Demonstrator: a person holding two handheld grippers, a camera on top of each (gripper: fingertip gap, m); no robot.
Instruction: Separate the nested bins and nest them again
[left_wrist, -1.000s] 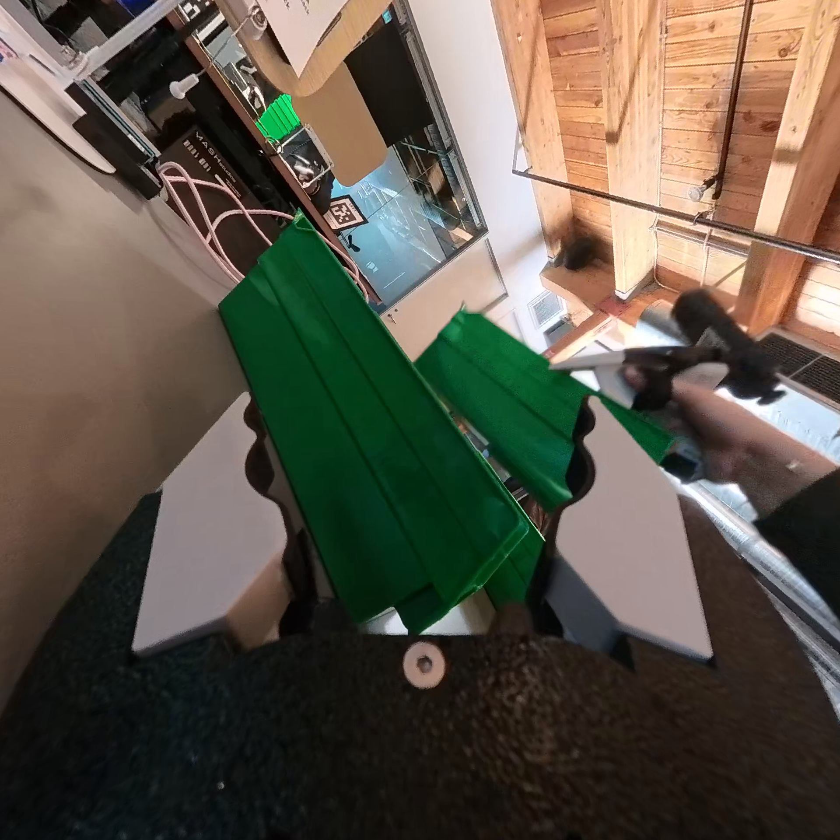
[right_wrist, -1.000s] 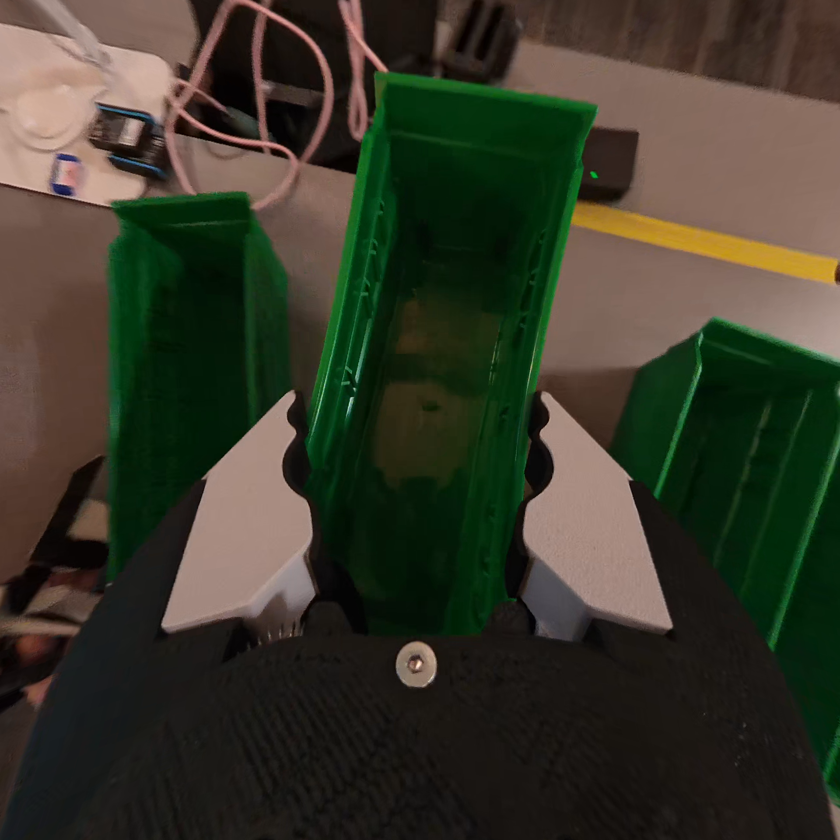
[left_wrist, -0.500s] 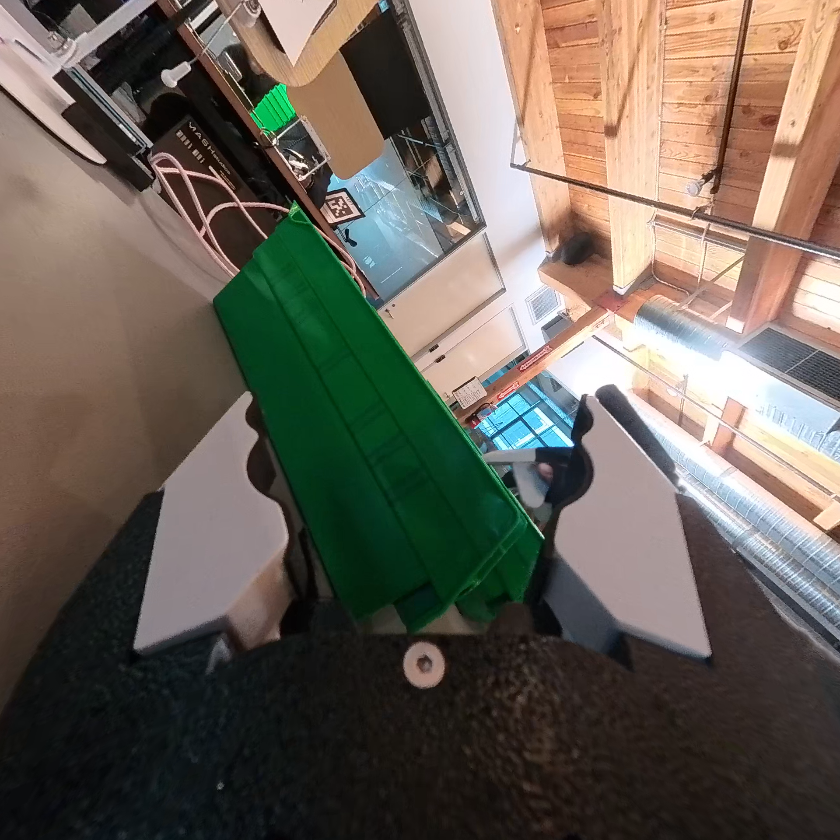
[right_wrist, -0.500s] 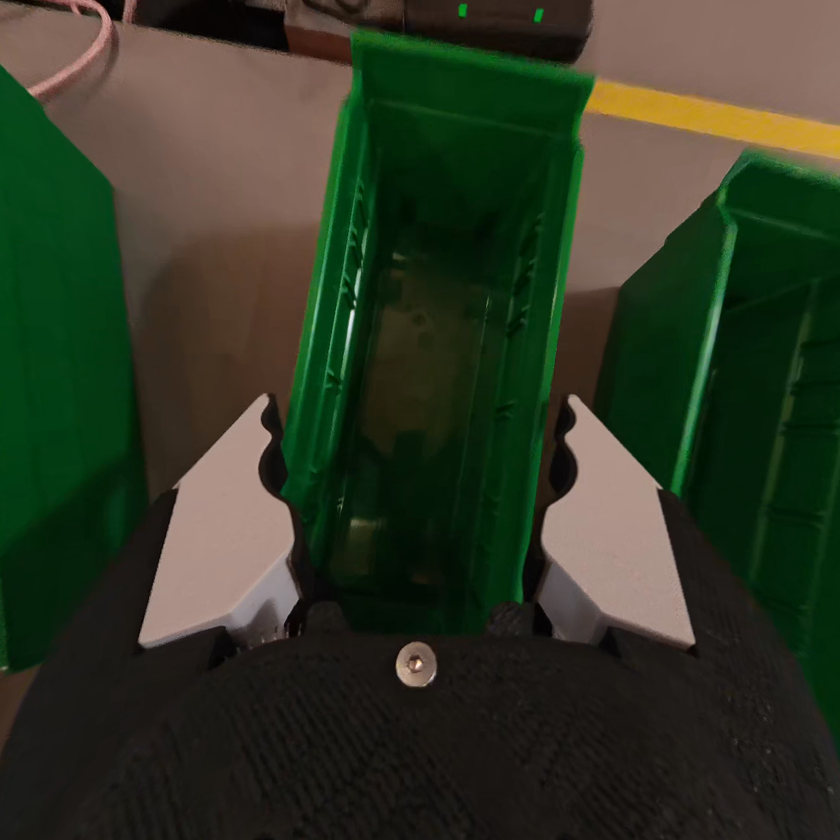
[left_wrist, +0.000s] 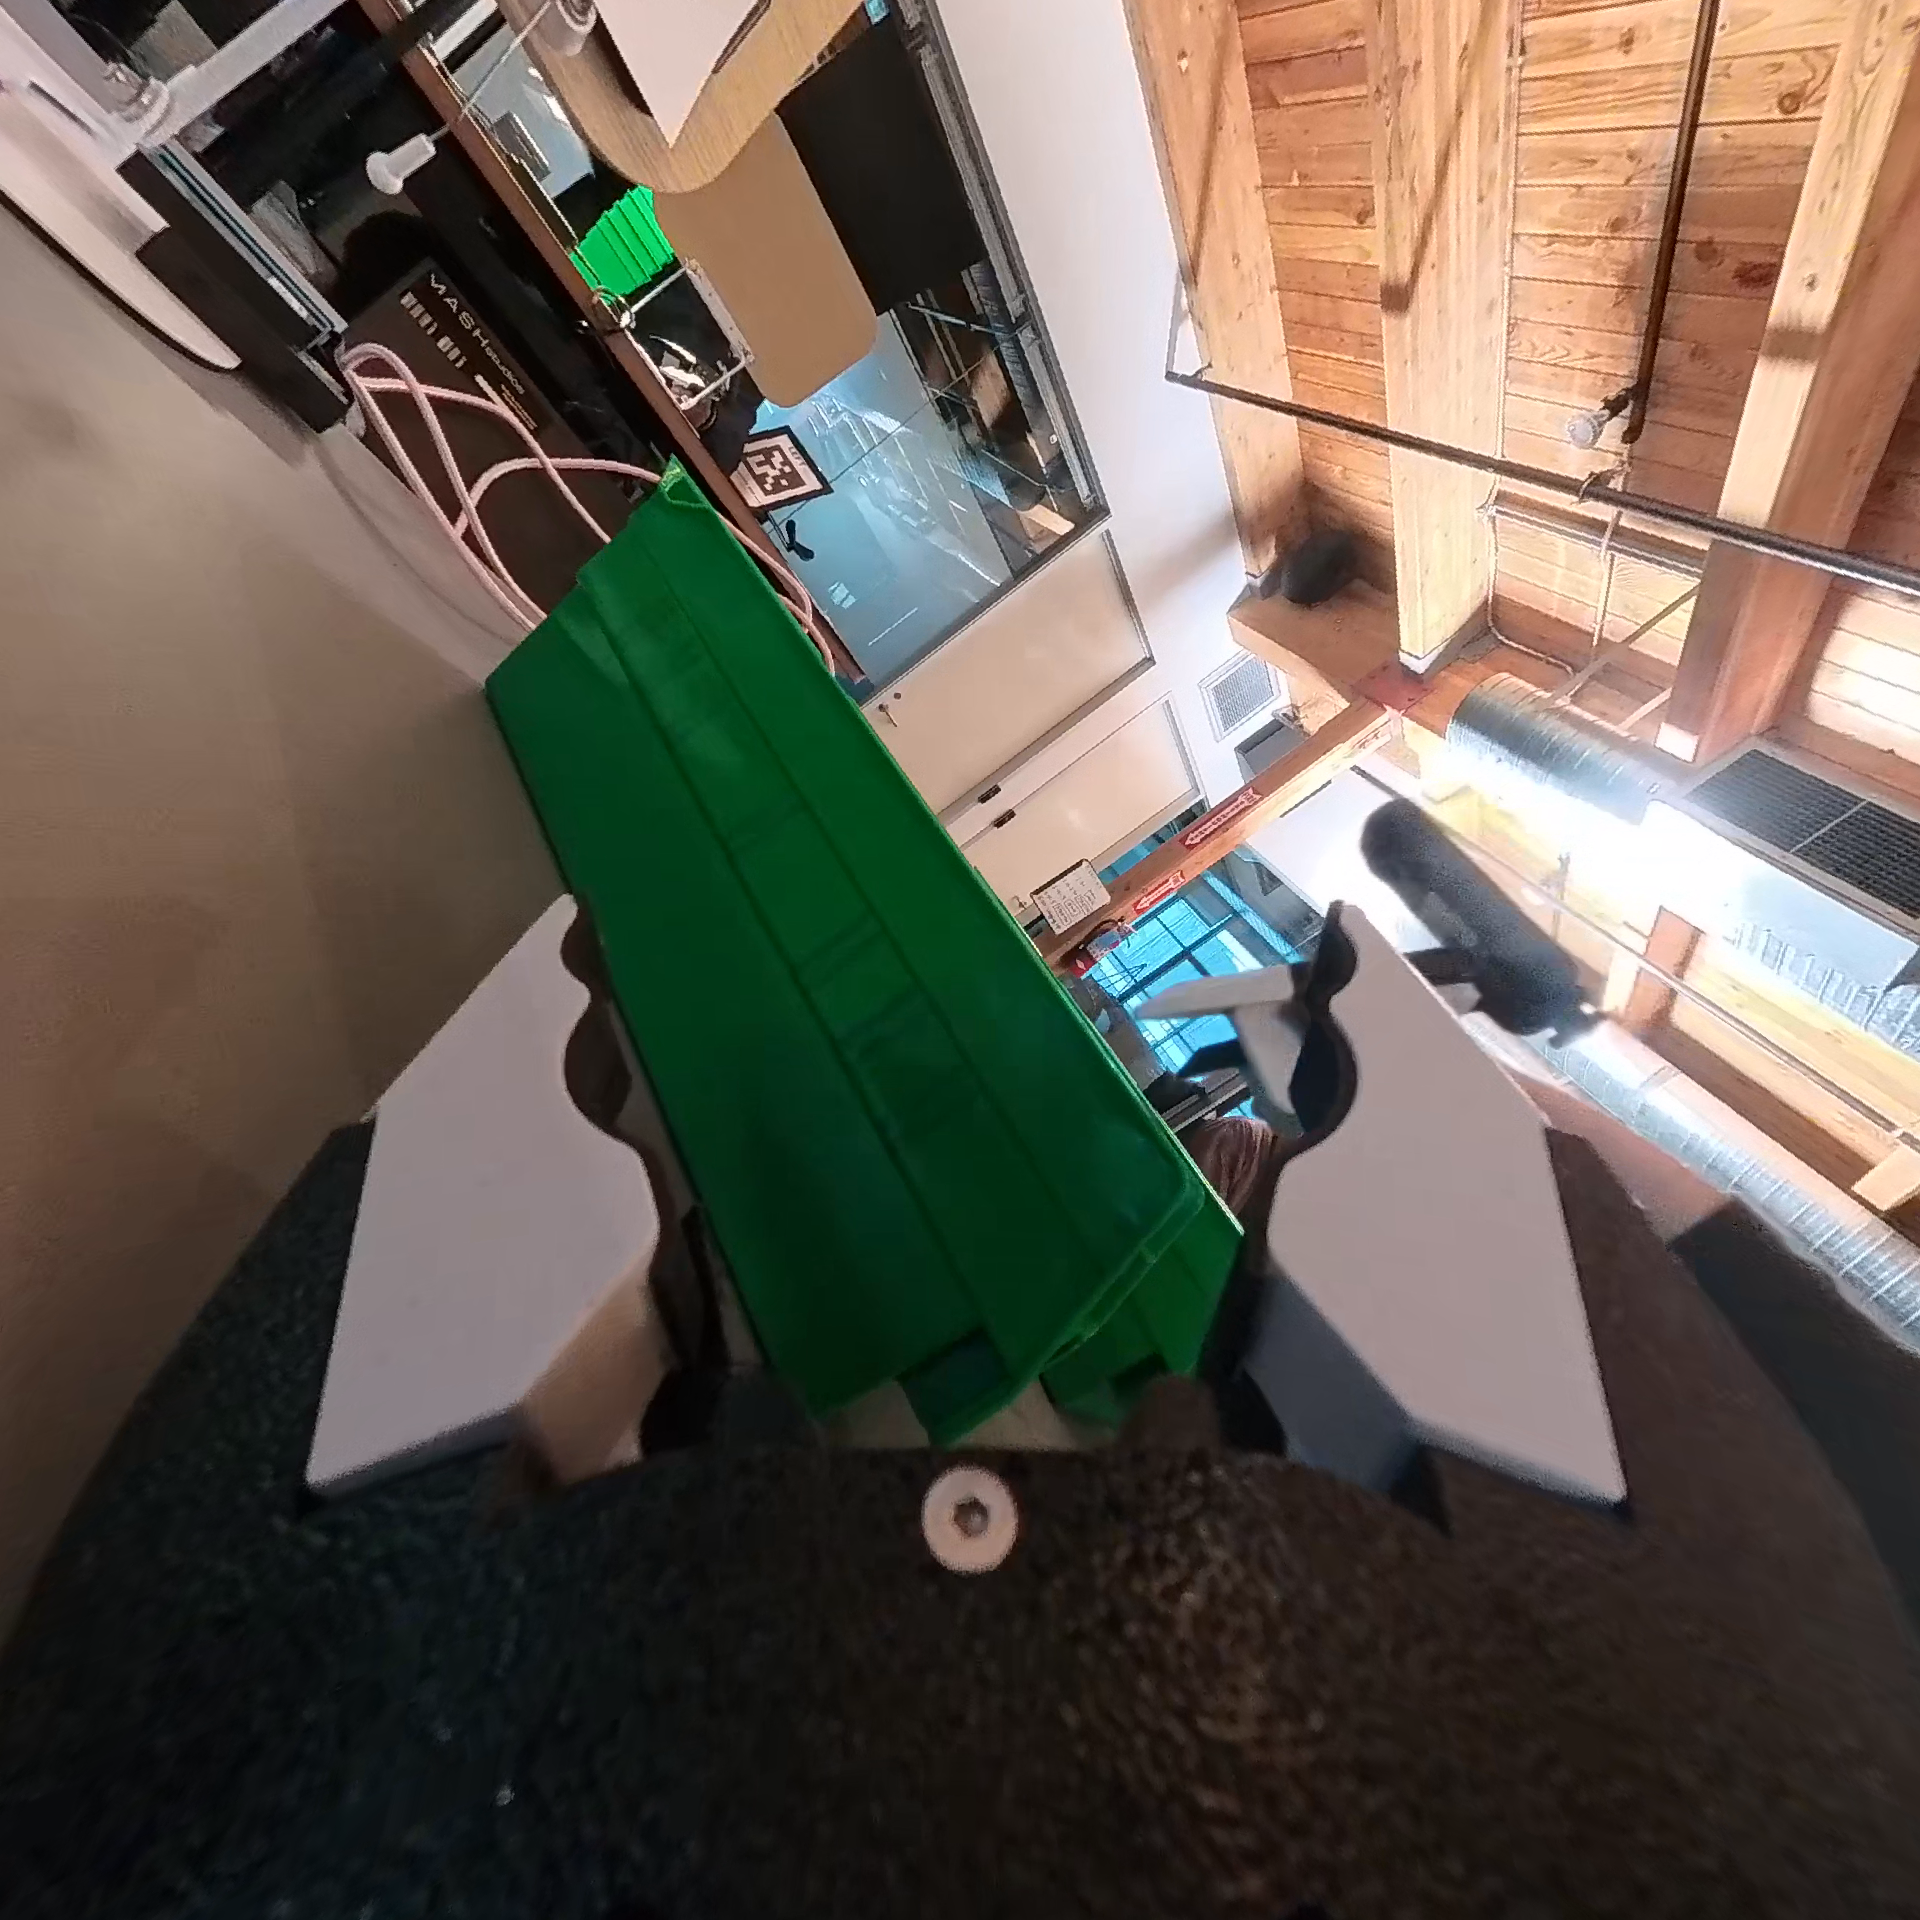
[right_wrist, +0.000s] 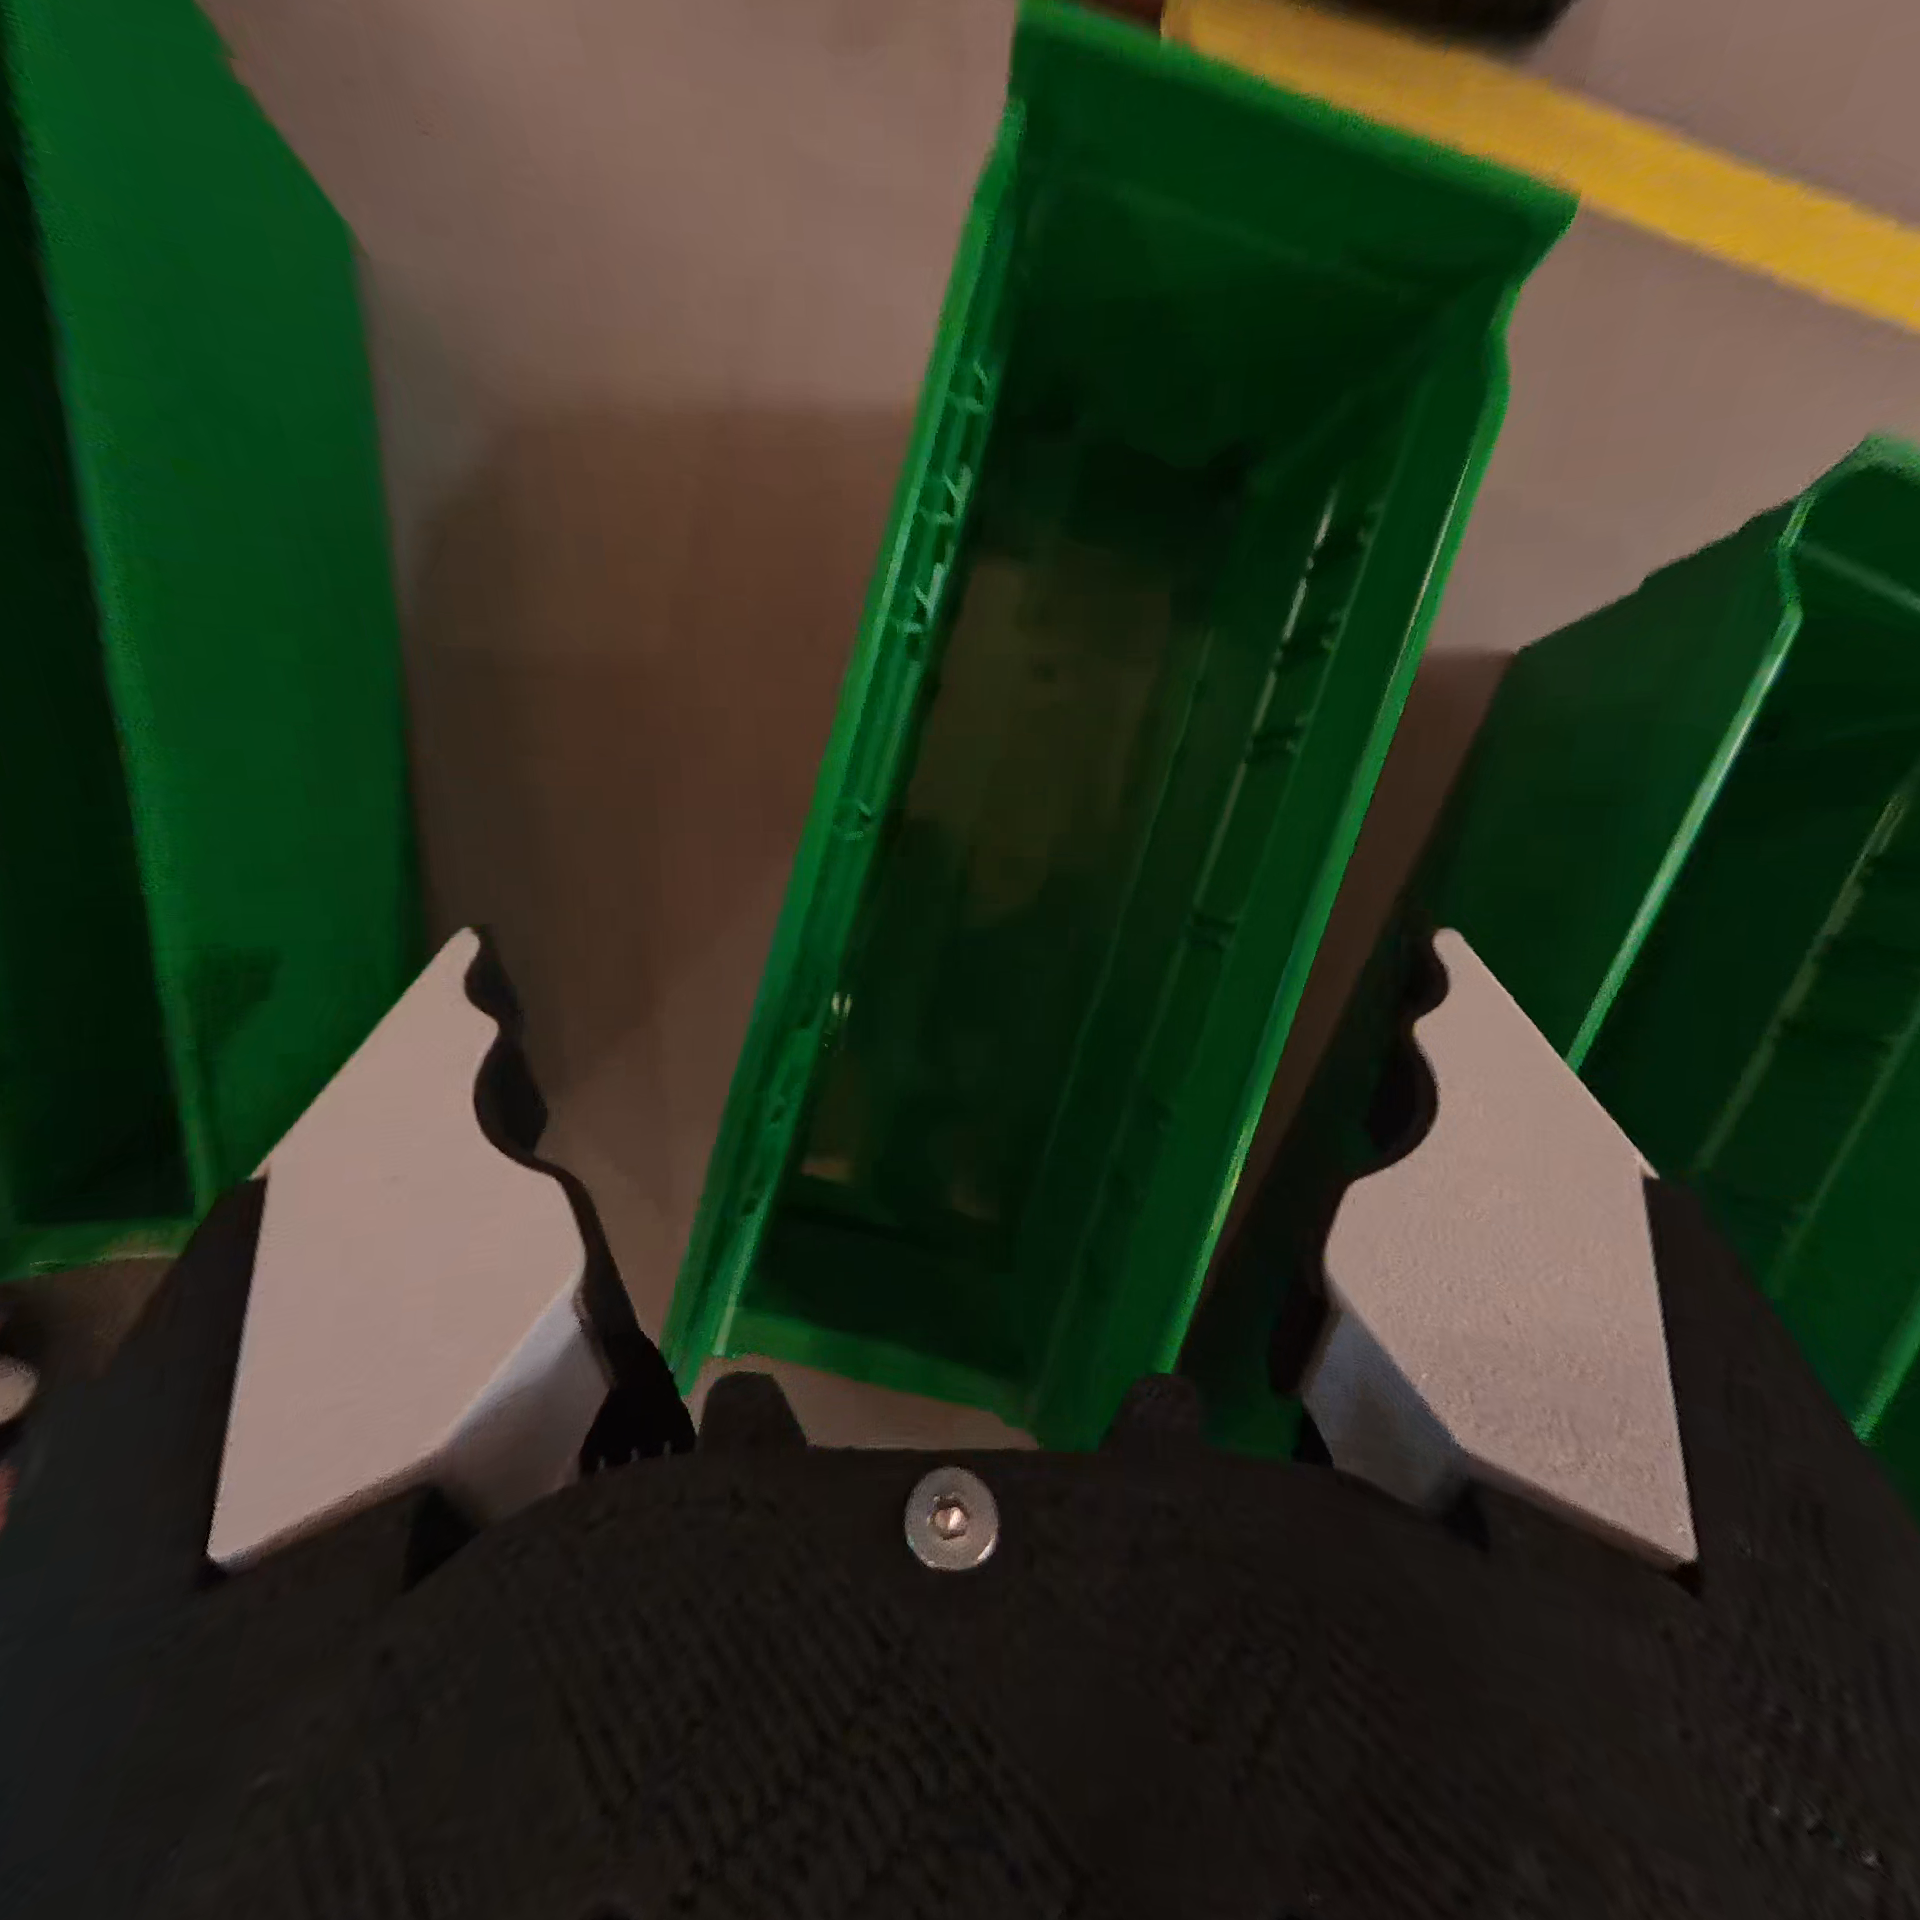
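My left gripper (left_wrist: 961, 1049) pinches a green bin (left_wrist: 831, 977) by its near end and holds it tilted on its side, its far end at the grey table (left_wrist: 208, 727), so it stays apart from the others. My right gripper (right_wrist: 961, 1049) is spread around a second bin (right_wrist: 1122, 727) without touching it; I judge that bin released on the table between two more bins, left (right_wrist: 208, 623) and right (right_wrist: 1766, 883).

- Left wrist view: bright daylight, blown-out glare near the ceiling duct (left_wrist: 1538, 743) at right; edges bend with wide-angle distortion.
- Right wrist view: dim and warm, motion-blurred; green bin (right_wrist: 1122, 727) casts soft shadow on the desk (right_wrist: 644, 364).
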